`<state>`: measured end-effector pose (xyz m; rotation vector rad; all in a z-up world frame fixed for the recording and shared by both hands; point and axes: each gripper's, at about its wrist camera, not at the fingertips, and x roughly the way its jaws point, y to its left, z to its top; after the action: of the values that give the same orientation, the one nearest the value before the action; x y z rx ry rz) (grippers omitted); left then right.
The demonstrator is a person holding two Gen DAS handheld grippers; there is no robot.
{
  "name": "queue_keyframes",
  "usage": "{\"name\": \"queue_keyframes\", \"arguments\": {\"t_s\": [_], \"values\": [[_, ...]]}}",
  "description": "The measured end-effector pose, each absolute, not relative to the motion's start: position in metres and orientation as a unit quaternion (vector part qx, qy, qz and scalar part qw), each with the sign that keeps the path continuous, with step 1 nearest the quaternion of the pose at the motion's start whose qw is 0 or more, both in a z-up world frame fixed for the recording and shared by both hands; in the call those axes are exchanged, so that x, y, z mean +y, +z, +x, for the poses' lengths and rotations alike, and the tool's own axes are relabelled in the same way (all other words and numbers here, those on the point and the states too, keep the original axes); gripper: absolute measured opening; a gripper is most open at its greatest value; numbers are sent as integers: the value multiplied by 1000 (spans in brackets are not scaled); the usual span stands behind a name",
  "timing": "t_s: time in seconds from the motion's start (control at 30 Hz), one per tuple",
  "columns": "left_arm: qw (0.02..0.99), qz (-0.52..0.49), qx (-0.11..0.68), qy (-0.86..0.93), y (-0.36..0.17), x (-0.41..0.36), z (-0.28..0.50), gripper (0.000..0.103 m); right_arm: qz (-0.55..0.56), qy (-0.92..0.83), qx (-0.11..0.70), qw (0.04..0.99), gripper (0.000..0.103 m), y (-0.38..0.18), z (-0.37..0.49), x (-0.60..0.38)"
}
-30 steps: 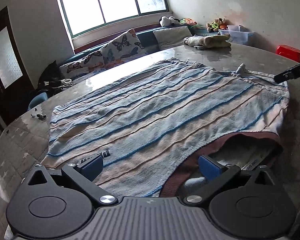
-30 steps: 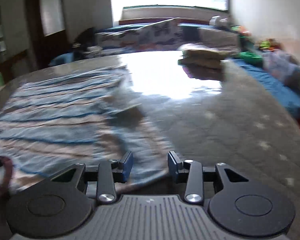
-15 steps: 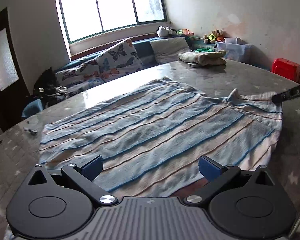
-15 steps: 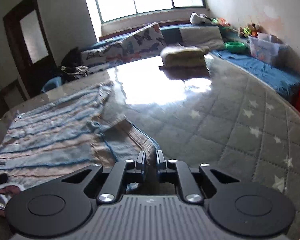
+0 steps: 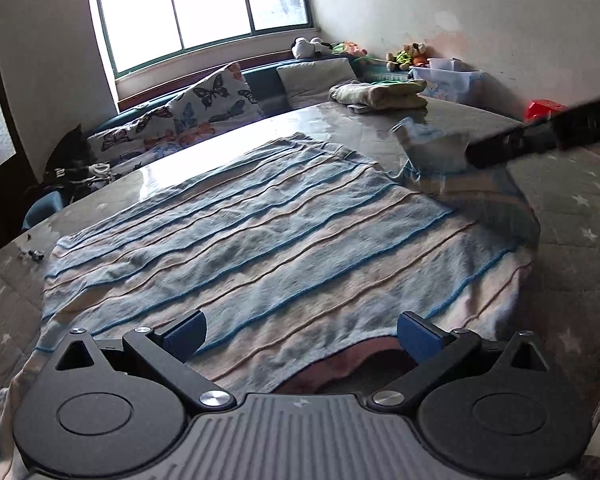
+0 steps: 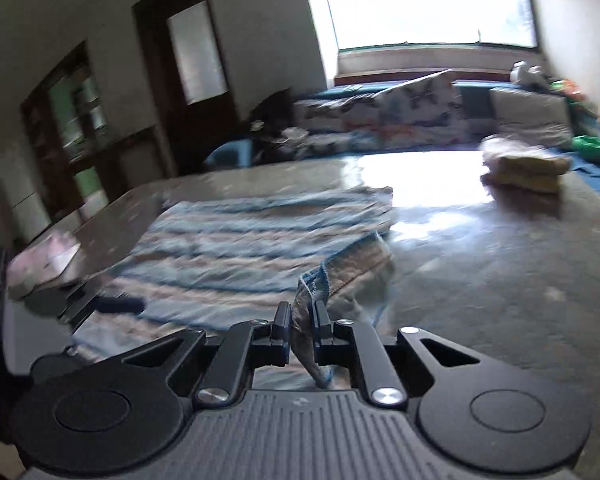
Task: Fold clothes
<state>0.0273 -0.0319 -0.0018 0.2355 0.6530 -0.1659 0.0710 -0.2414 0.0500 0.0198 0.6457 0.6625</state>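
Note:
A blue and beige striped sweater (image 5: 268,240) lies spread flat on the round table (image 5: 572,224). Its brown collar opening (image 5: 352,364) shows just in front of my left gripper (image 5: 300,330). That gripper hovers open over the near edge, with nothing between its blue pads. My right gripper (image 6: 303,318) is shut on the sweater's corner (image 6: 314,288), which stands up off the table. In the left wrist view the right gripper's dark fingers (image 5: 540,138) come in from the right, and the lifted corner (image 5: 424,140) hangs from them. The striped sweater (image 6: 260,240) looks blurred in the right wrist view.
A folded pile of clothes (image 5: 380,94) rests at the table's far side. Behind the table runs a bench with butterfly cushions (image 5: 204,104), soft toys and a clear plastic bin (image 5: 448,76). A red box (image 5: 544,108) stands at the right. Dark doors (image 6: 188,80) line the left wall.
The right gripper has shut on the sweater's corner and lifted it up off the table. The left gripper has drifted a little along the near edge and stays open.

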Motion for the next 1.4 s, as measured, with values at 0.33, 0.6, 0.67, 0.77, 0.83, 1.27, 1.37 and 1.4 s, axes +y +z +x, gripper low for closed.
{"name": "queue_keyframes", "arguments": {"t_s": [0.33,0.6,0.67,0.77,0.83,1.27,1.37,1.4], "values": [[938,99,326,-68,-2,-21,21,103,-21,352,343,871,25,41,81,-223],[941,81,325,-41,3,-6,10,103,-73,290,345,890,25,23,141,-209],[942,73,326,-23,5,3,7,103,-81,290,353,886,25,17,150,-201],[944,54,325,12,8,22,3,103,-96,291,363,880,30,6,160,-191],[944,40,325,41,10,39,-2,103,-103,292,359,881,31,7,159,-187],[902,-62,320,284,15,159,-58,88,-106,328,359,867,37,10,130,-174],[885,-96,328,317,11,183,-70,74,-94,326,363,868,37,10,129,-176],[881,-108,331,320,9,188,-70,67,-92,326,364,868,37,10,129,-177]]}}
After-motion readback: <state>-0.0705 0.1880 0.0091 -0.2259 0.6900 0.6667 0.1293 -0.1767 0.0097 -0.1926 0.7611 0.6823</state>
